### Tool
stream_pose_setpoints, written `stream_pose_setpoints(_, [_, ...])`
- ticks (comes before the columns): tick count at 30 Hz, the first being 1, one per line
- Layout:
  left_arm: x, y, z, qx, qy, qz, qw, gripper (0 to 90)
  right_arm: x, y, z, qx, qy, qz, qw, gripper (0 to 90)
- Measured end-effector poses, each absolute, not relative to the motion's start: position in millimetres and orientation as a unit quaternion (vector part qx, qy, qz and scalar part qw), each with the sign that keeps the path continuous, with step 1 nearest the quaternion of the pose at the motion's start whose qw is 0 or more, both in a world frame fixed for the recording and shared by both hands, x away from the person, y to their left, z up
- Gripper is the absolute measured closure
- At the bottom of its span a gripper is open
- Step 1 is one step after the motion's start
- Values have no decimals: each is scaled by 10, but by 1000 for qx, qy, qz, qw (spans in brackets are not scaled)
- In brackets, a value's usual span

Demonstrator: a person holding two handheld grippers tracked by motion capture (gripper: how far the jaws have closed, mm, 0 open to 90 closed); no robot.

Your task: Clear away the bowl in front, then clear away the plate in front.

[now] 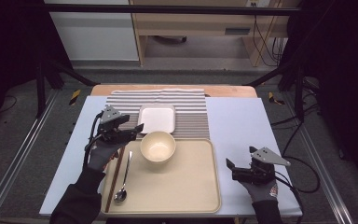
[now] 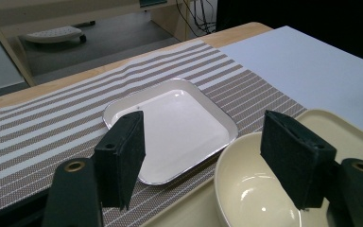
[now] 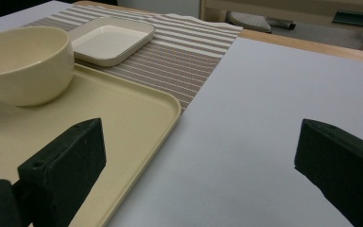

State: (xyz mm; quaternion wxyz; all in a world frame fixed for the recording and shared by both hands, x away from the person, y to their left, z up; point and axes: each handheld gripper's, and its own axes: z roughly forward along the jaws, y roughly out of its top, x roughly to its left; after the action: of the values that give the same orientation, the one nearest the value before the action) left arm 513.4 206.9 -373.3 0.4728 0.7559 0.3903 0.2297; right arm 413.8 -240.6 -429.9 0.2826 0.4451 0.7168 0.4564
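Over the tray's (image 1: pixel 193 196) far-left corner my left gripper (image 1: pixel 131 129) hangs, jaws spread, nothing between them, aimed at the bowl (image 1: pixel 158 145). Bowl sits on the tray's far edge, just short of the square plate (image 1: pixel 157 118), which lies beyond the tray on the striped mat (image 1: pixel 191 109). Right gripper (image 1: pixel 233 165) rests off the tray's right side, jaws wide, holding nothing. Looks early: bowl not gripped, spoon (image 1: pixel 122 184) and chopsticks (image 1: pixel 114 179) untouched along the tray's left edge. Bowl looks empty, though the left gripper view cuts off its near rim. Chopsticks' far ends hidden under my left hand.
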Motion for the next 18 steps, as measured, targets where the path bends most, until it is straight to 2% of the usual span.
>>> stream_pose_setpoints(18, [5520,2105,-3694,753,411,243,452,301,4141,-2410,-4298,447,716,456,282,31])
